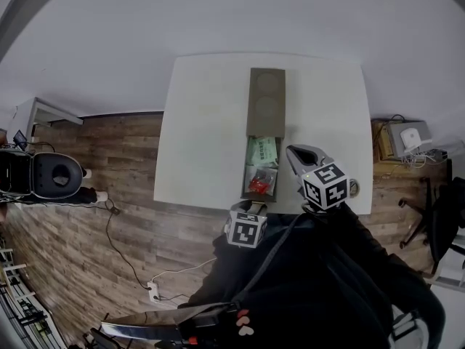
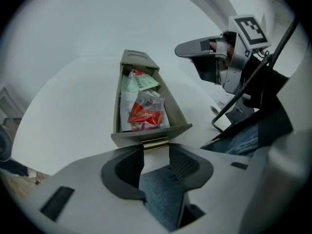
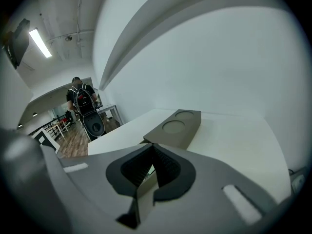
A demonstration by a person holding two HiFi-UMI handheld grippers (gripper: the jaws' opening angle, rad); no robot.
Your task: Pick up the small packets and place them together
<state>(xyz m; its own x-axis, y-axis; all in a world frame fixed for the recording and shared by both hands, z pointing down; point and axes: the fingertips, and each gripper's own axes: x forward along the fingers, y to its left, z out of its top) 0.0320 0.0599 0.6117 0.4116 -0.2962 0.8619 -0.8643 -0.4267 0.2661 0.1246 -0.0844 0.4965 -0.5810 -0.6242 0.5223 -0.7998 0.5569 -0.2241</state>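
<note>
A long brown box [image 1: 267,100] lies on the white table [image 1: 203,137], its drawer [image 2: 178,117] pulled out toward me. Inside the drawer lie a green packet [image 2: 141,83] and a red packet [image 2: 145,113], with more packets under them. My left gripper [image 2: 156,147] is shut on the drawer's brass handle [image 2: 156,143], which fills the gap between the pads. In the head view it sits at the drawer's near end [image 1: 252,208]. My right gripper [image 1: 294,153] hangs just right of the drawer, shut and empty [image 3: 155,156].
The table's near edge runs just under the drawer front. A small round object [image 1: 354,188] lies near the table's right corner. A black chair [image 1: 54,174] and a power strip [image 1: 154,291] stand on the wooden floor. A person [image 3: 80,99] stands far off.
</note>
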